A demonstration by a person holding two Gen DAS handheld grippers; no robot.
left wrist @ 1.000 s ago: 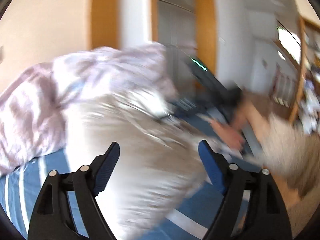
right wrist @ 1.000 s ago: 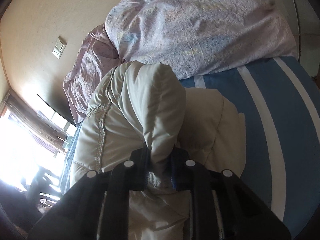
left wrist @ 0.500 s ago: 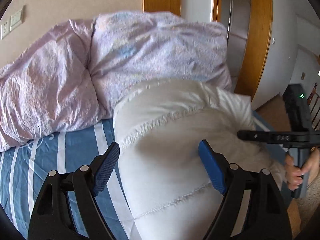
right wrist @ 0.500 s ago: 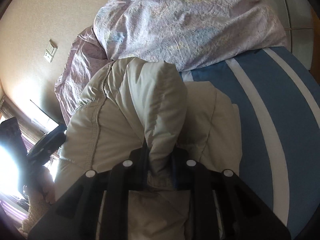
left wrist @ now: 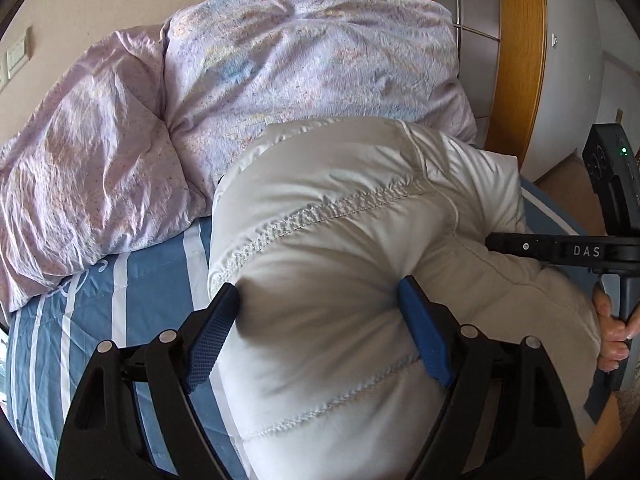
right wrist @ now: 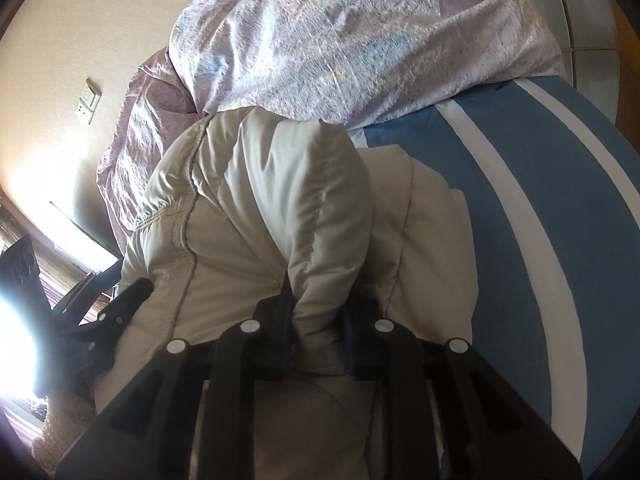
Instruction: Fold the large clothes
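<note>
A cream quilted puffer jacket [left wrist: 340, 220] lies bunched on the blue striped bed sheet [left wrist: 100, 320]. My left gripper [left wrist: 318, 320] stands open and wide. The jacket's padded bulk swells up between its blue pads [left wrist: 212, 332] and touches both. In the right wrist view my right gripper [right wrist: 316, 308] is shut on a raised fold of the jacket [right wrist: 260, 200], which stands up between its fingers. The right gripper's black body [left wrist: 560, 250] and the hand [left wrist: 612, 332] that holds it show at the right edge of the left wrist view.
A crumpled lilac duvet [left wrist: 280, 60] is heaped against the wall behind the jacket, also as a lilac duvet [right wrist: 360, 40] in the right wrist view. A wooden door frame [left wrist: 520, 60] stands beyond the bed's right side. The bare striped sheet [right wrist: 540, 200] stretches right of the jacket.
The left gripper swung from facing the room to over the bed and came down until the jacket fills the gap between its pads. The right gripper kept its grip on the fold.
</note>
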